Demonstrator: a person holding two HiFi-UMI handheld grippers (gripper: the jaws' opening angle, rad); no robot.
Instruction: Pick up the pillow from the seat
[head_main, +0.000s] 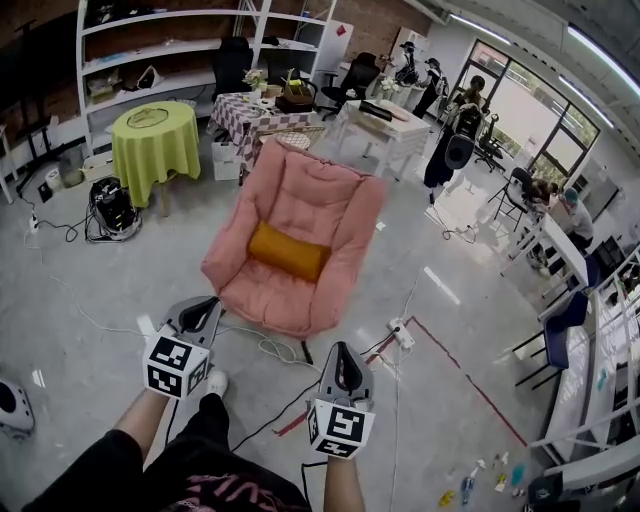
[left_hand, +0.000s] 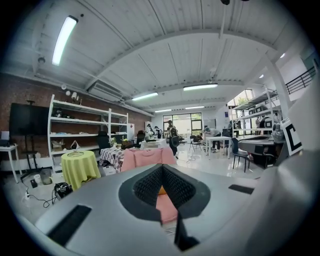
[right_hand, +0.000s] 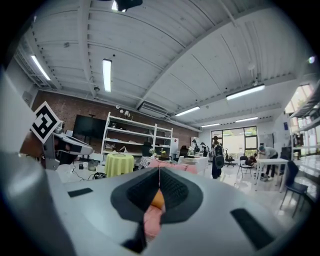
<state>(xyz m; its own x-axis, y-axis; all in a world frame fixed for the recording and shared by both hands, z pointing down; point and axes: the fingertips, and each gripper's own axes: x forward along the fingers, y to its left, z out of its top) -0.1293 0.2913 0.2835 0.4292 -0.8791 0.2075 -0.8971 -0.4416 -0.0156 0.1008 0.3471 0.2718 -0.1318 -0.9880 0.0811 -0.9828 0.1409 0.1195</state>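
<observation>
The orange pillow (head_main: 288, 251) lies across the seat of the pink armchair (head_main: 312, 185), against its backrest. Both tongs are clenched on nothing. The left gripper (head_main: 210, 303) and right gripper (head_main: 342, 350) hang over the floor (head_main: 100, 290) just short of the chair's front edge, apart from the pillow and pointing towards it. In each gripper view, the orange sliver beyond the jaws is probably that pillow.

The plump orange pillow (head_main: 288, 251) lay crosswise on the pink padded seat (head_main: 275, 300), tucked against its backrest, well apart from and straight ahead of both pairs of jaws.
</observation>
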